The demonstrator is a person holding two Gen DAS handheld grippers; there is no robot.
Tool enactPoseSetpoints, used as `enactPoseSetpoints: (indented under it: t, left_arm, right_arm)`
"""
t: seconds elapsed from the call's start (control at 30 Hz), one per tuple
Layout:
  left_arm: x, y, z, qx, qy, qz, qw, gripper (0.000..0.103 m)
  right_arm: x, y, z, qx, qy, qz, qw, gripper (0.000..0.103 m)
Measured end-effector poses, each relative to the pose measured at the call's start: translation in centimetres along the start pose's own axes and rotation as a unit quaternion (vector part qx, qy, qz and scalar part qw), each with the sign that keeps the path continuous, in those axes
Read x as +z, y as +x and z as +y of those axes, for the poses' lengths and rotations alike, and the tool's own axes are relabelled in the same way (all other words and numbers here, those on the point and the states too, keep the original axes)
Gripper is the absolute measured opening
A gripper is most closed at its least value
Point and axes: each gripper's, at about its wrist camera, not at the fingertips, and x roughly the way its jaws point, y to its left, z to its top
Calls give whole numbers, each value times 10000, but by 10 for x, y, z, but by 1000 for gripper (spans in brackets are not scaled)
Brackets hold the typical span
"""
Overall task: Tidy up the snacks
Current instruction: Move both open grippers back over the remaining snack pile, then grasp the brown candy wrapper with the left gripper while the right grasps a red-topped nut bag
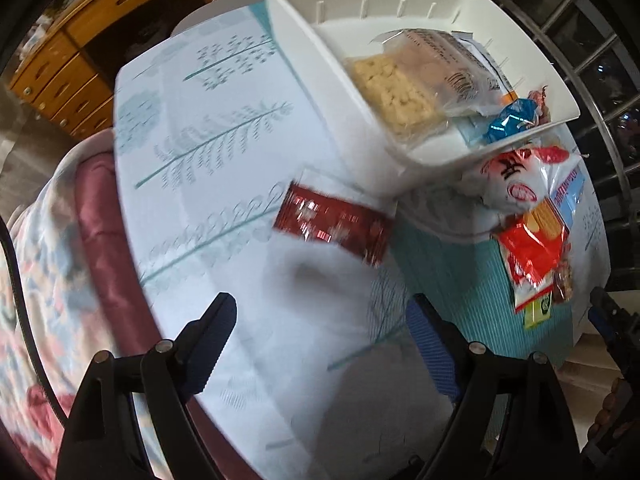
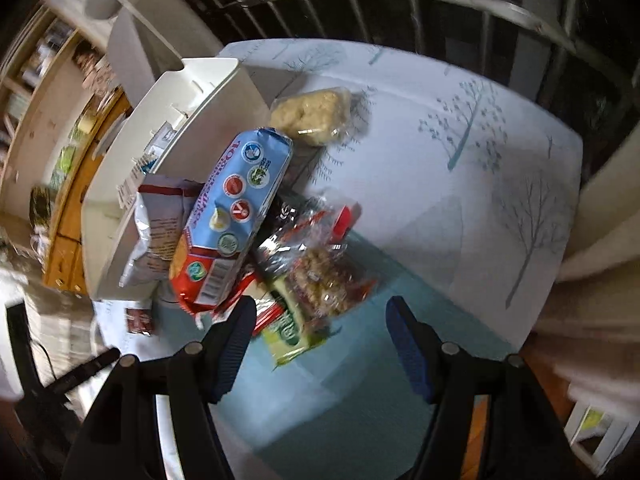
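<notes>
My left gripper (image 1: 320, 304) points down over the tree-print tablecloth (image 1: 224, 152), open, with nothing between its fingers. A shiny red packet (image 1: 332, 226) lies just ahead of it, beside the white basket (image 1: 304, 52). The basket holds a yellow cracker pack (image 1: 394, 92) and a blue sweet (image 1: 510, 118). My right gripper (image 2: 320, 306) is open above a pile of snacks. A green packet (image 2: 290, 336) and a bag of nuts (image 2: 328, 276) lie near its left finger. A blue-and-red biscuit pack (image 2: 236, 208) and a silvery bag (image 2: 160, 220) lean on the basket (image 2: 224, 92).
A clear bag of pale crumbly snack (image 2: 314, 114) lies behind the pile. A white bag with red print (image 1: 516, 184) and an orange-red packet (image 1: 532, 252) lie by the basket. Floral bedding (image 1: 48, 260), wooden drawers (image 1: 60, 80) and window bars (image 2: 400, 8) border the table.
</notes>
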Motion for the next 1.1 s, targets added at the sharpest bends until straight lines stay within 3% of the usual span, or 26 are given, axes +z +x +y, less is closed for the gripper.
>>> enactPoseSetpoints:
  t: [0.2, 0.4, 0.57, 0.83, 0.93, 1.1]
  left_arm:
    - [15, 29, -7, 119, 323, -6, 9994, 86]
    - [29, 52, -7, 197, 315, 111, 9992, 86]
    - [38, 63, -9, 216, 402, 175, 9988, 86]
    - [50, 73, -15, 163, 369, 191, 9990, 84]
    - [49, 71, -20, 146, 457, 102, 9988, 79]
    - [47, 68, -30, 116, 622, -18, 9980, 62]
  right_arm:
    - [3, 22, 5, -247, -555, 18, 9982, 67]
    - [10, 41, 12, -515, -1115, 98, 9924, 67]
    - [15, 54, 22, -645, -1596, 203, 9849, 57]
    - [19, 59, 29, -631, -1799, 222, 9814, 54]
    - [19, 59, 30, -615, -1806, 240, 9813, 52]
    - [14, 56, 31, -575, -1762, 362, 9820, 46]
